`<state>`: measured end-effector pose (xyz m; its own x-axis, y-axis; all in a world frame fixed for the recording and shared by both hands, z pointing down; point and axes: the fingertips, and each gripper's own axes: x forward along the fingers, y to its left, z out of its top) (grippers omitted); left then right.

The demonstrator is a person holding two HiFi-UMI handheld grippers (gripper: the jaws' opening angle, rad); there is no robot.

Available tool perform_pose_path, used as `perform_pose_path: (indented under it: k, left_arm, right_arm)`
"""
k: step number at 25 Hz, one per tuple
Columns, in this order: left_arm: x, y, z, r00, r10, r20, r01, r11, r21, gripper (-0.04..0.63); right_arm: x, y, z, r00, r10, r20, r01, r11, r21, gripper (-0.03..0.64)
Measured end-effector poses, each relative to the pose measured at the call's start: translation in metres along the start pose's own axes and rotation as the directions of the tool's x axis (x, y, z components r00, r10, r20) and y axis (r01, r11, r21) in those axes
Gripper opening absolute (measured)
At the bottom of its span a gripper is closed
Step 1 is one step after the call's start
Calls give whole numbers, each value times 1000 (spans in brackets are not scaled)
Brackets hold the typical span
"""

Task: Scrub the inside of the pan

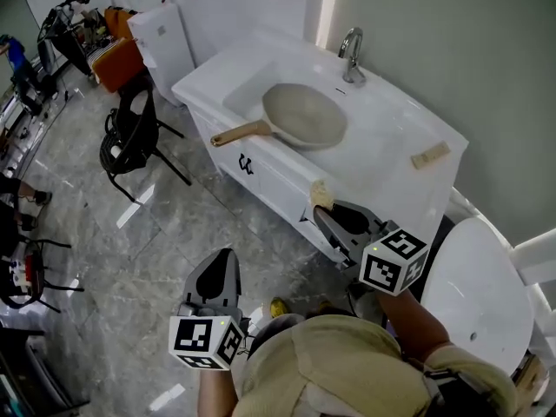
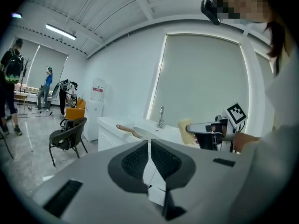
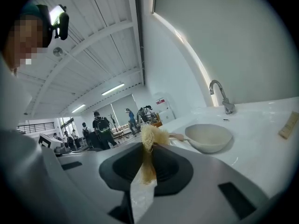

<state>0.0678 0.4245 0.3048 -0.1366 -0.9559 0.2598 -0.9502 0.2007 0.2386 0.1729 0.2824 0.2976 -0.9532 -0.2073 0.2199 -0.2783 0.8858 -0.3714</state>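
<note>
Right now, in the head view, the pan (image 1: 304, 115) lies in the basin of the white vanity (image 1: 391, 137), below the faucet (image 1: 351, 56), with its wooden handle (image 1: 239, 134) pointing out to the left over the counter edge. Your right gripper (image 1: 326, 215) hangs at the vanity's front edge, well short of the pan, with a pale fibrous scrubber (image 1: 321, 195) at its tip. Your left gripper (image 1: 224, 263) is low over the floor, well apart from the vanity. In the left gripper view the two jaws meet with nothing between them, and the pan handle shows far ahead. In the right gripper view the jaws are pressed together on the scrubber, whose frayed end sticks up past them; the pan (image 3: 209, 138) sits ahead and to the right, its inside bare. By my reading you are at the approach and scrubbing has not started. The next move calls for carrying the scrubber over the rim and down onto the pan's floor. Your left gripper will likely need to open and steady the handle so the pan does not slide.
</note>
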Motion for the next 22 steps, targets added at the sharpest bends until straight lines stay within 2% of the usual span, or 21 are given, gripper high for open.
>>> perform_pose_path:
  k: [6,9,17,22]
  left_arm:
    - [1,27,0,1000,7,-14,-6,999,46,64]
    - [7,36,0,1000,4,-23,-3,999,42,64]
    - [44,55,15,1000,-10,-30,12,996,89,64]
    - [82,73,28,998,-1,-63,8,993,114,66]
  right_arm:
    - [25,9,-6,1000,-20,-8,20,1000,-4,74]
    - [34,8,-4,999,-28,-17,28,1000,-13,74]
    - [68,-20,24,998,-58,12,58,998,-38,74]
    - [93,-44,43,998,-56,17,57,997,-43,74]
